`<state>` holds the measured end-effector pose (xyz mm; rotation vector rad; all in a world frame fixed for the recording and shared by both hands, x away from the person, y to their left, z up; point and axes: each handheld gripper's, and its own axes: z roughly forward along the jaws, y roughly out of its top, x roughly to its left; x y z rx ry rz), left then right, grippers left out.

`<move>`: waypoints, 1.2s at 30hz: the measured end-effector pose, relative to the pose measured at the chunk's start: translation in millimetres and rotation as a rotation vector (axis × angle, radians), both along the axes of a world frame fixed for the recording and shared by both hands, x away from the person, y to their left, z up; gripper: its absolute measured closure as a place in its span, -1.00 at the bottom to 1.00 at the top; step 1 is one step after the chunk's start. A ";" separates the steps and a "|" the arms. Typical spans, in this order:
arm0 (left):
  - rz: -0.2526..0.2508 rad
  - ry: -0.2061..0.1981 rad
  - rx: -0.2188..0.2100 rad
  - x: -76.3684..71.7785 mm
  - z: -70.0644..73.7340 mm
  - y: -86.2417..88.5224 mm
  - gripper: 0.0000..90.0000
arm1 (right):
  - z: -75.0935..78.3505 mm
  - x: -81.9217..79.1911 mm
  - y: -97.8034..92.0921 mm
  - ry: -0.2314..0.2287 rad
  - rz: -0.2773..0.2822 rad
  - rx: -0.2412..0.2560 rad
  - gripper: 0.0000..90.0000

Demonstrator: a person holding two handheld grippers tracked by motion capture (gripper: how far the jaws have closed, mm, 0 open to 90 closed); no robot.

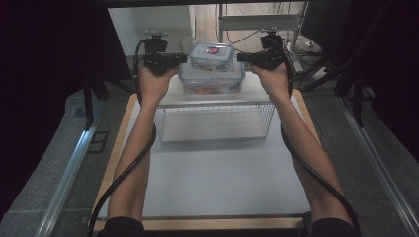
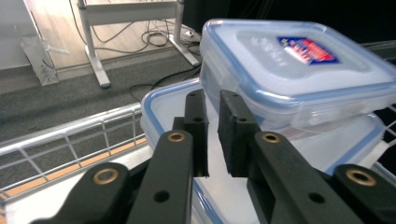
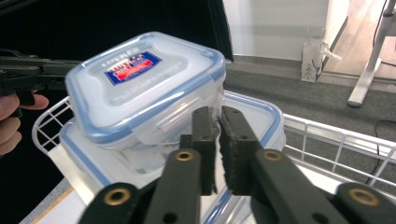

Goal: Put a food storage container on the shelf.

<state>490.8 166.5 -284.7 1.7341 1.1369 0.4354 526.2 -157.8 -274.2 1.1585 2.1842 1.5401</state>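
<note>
A small clear box with a blue-rimmed lid and a red and blue label is stacked on a larger clear blue-rimmed box. Both stand on top of a white wire rack. My left gripper is at the small box's left side. My right gripper is at its right side. On each gripper the jaws are closed to a thin slit just above the large box's lid, their tips at the small box's wall. Nothing shows in either slit.
The rack stands at the far end of a white table top with a wooden edge. Behind it are a desk frame and floor cables. Dark curtains hang on both sides. The left hand shows in the right gripper view.
</note>
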 end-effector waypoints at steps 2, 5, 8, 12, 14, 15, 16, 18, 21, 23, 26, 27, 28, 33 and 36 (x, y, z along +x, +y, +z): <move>-0.006 0.001 0.002 1.4 -2.8 -2.7 0.86 | -3.0 1.5 3.0 0.001 -0.006 -0.012 0.94; -0.025 -0.002 -0.007 0.9 -4.1 -5.9 0.86 | -6.4 3.1 6.9 0.001 -0.010 -0.021 0.95; -0.039 0.000 -0.005 -0.8 -4.7 -8.7 0.86 | -8.3 4.2 10.1 -0.005 -0.018 -0.042 0.97; -0.055 0.002 -0.019 -4.4 -5.7 -8.8 0.86 | -8.5 6.5 9.6 -0.004 -0.028 -0.040 0.97; -0.065 0.002 -0.030 -6.1 -6.6 -8.8 0.86 | -8.5 7.5 9.2 -0.005 -0.028 -0.039 0.97; -0.067 0.002 -0.032 -6.9 -7.1 -9.0 0.86 | -8.5 7.9 9.2 -0.004 -0.029 -0.040 0.97; -0.070 0.003 -0.029 -8.1 -7.2 -9.2 0.86 | -8.5 8.3 9.2 -0.002 -0.031 -0.039 0.97; -0.077 0.001 -0.030 -10.2 -7.3 -9.4 0.86 | -8.6 9.5 9.7 -0.004 -0.034 -0.041 0.97; -0.078 -0.001 -0.023 -11.6 -7.2 -9.0 0.86 | -8.8 11.2 10.9 -0.002 -0.036 -0.041 0.98; -0.073 -0.008 -0.023 -12.6 -6.4 -8.3 0.85 | -9.1 11.2 11.7 -0.003 -0.039 -0.041 0.97; -0.071 -0.027 0.000 -17.3 -4.0 -6.5 0.80 | -9.2 8.1 10.4 -0.012 -0.030 -0.047 0.95; -0.071 -0.036 0.009 -19.6 -3.2 -5.4 0.78 | -9.0 6.4 8.7 -0.014 -0.027 -0.045 0.93; -0.072 -0.039 0.012 -22.4 -2.5 -4.4 0.74 | -8.7 4.3 6.6 -0.017 -0.023 -0.042 0.91; -0.078 -0.067 0.027 -39.2 -2.4 2.3 0.58 | -7.0 -11.0 -4.9 -0.042 0.013 -0.039 0.76; -0.089 -0.083 0.014 -50.8 -5.7 6.0 0.45 | -7.8 -23.0 -10.4 -0.062 0.043 -0.053 0.62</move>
